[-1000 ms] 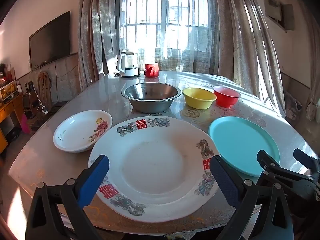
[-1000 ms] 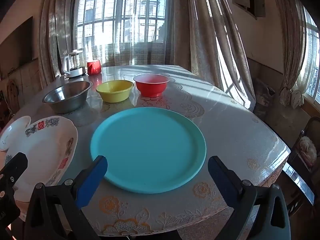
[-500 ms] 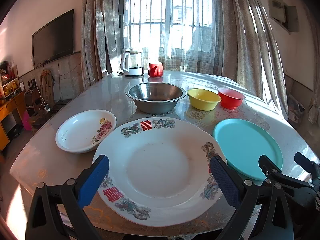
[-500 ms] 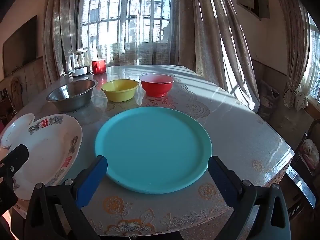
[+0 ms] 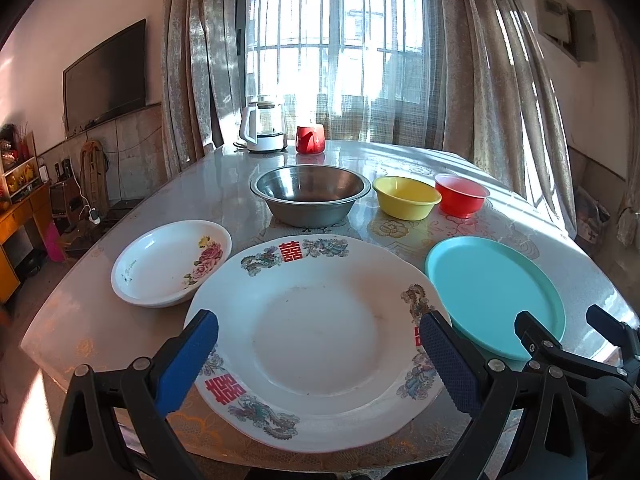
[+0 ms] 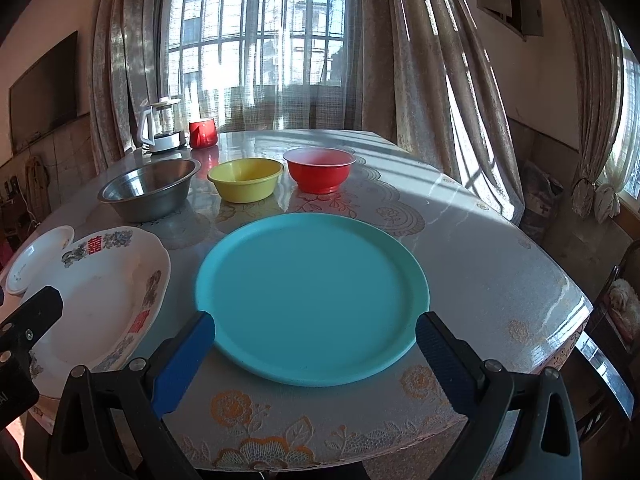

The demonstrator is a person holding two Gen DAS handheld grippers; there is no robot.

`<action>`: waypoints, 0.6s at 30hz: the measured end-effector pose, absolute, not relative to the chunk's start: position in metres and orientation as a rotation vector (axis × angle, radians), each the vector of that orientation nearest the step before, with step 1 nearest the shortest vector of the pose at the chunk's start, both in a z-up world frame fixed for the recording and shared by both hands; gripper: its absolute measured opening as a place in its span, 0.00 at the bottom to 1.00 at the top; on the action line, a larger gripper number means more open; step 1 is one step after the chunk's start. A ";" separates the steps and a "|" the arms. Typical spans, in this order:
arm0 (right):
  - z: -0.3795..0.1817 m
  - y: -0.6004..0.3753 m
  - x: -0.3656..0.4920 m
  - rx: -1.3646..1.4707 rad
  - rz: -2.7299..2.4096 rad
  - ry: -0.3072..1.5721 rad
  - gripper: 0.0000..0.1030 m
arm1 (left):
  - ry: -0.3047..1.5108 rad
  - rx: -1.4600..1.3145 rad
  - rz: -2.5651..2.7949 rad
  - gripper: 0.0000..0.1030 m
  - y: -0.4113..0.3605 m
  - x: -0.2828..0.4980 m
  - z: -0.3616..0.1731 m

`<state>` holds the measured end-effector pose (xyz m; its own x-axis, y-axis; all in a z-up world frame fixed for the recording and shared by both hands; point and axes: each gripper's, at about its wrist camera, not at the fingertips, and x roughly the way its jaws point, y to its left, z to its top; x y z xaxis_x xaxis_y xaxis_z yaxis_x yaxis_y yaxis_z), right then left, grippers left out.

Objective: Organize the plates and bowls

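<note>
From the left wrist, the left tongs hang spread over the near rim of a big white plate with red characters and dragon patterns; on the surface are three plates, counting a small flowered plate to its left and a turquoise plate to its right, and behind them three bowls: steel, yellow, red. From the right wrist, the right tongs are spread around the turquoise plate's near edge, pinching nothing.

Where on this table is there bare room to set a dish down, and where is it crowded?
Free: the sunlit stretch of table right of the teal plate and red bowl, and behind the bowls toward the window. Crowded: the near left, where large white plate, floral dish and steel bowl sit close.
</note>
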<state>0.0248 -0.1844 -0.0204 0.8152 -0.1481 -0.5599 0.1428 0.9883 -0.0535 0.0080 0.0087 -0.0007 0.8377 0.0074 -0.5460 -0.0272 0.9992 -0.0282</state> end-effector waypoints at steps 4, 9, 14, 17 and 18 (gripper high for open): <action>-0.021 -0.185 0.026 -0.006 -0.154 0.599 0.99 | 0.574 -0.030 0.016 0.98 0.007 0.008 0.000; -0.022 -0.185 0.027 -0.003 -0.152 0.601 0.99 | 0.577 -0.026 0.014 0.99 0.004 0.009 0.002; -0.023 -0.186 0.027 0.003 -0.150 0.602 0.99 | 0.582 -0.019 0.010 0.98 0.002 0.010 0.003; -0.022 -0.188 0.027 0.006 -0.148 0.601 0.99 | 0.584 -0.015 0.008 0.98 0.000 0.011 0.003; -0.023 -0.189 0.027 0.008 -0.148 0.602 0.99 | 0.586 -0.013 0.006 0.98 0.000 0.011 0.003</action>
